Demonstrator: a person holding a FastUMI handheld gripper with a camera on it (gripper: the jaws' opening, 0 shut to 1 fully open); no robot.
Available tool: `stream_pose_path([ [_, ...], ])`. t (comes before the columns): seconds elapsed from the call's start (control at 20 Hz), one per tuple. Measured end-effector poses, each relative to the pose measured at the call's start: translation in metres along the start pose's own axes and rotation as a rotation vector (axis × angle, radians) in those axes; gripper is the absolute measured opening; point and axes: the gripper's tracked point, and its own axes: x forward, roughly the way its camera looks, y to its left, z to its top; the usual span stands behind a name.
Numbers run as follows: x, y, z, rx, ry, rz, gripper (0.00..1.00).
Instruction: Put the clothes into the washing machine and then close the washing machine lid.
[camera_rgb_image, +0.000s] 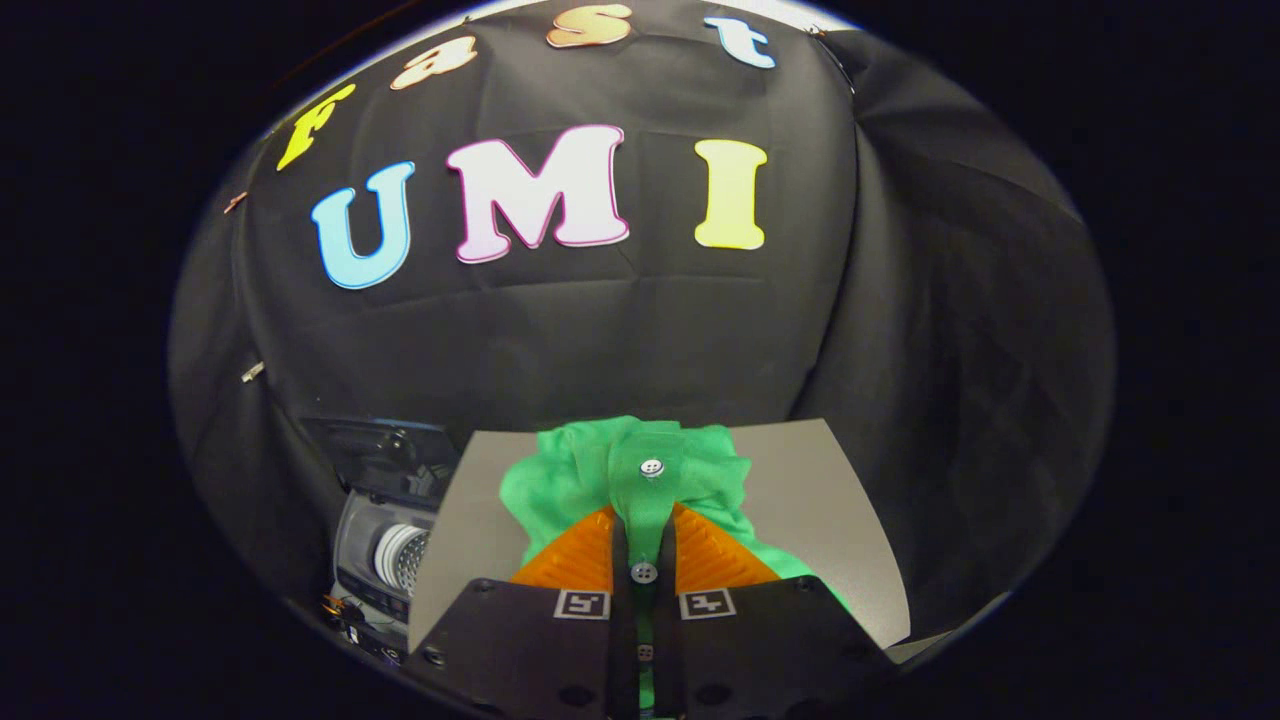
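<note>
A green buttoned garment (590, 480) hangs bunched above the grey table top (820, 500). My gripper (643, 520) is shut on the garment's button strip, which runs between the two fingers with one button ahead of the tips and one between them. The small washing machine (385, 545) stands to the left of the table and lower down, with its lid (375, 450) raised and its perforated drum showing. The garment's lower part is hidden behind my fingers.
The booth's black cloth wall (560, 340) hangs close behind the table and wraps round on the right. The grey table's right edge (880, 560) and far edge lie just beyond the garment.
</note>
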Motion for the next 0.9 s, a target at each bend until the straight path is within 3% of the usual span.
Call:
stream_pose_path([
  [0.45, -0.041, 0.095, 0.038, -0.039, -0.085, 0.136, 0.10],
  [0.9, -0.045, 0.230, 0.025, -0.086, -0.071, 0.316, 0.10],
])
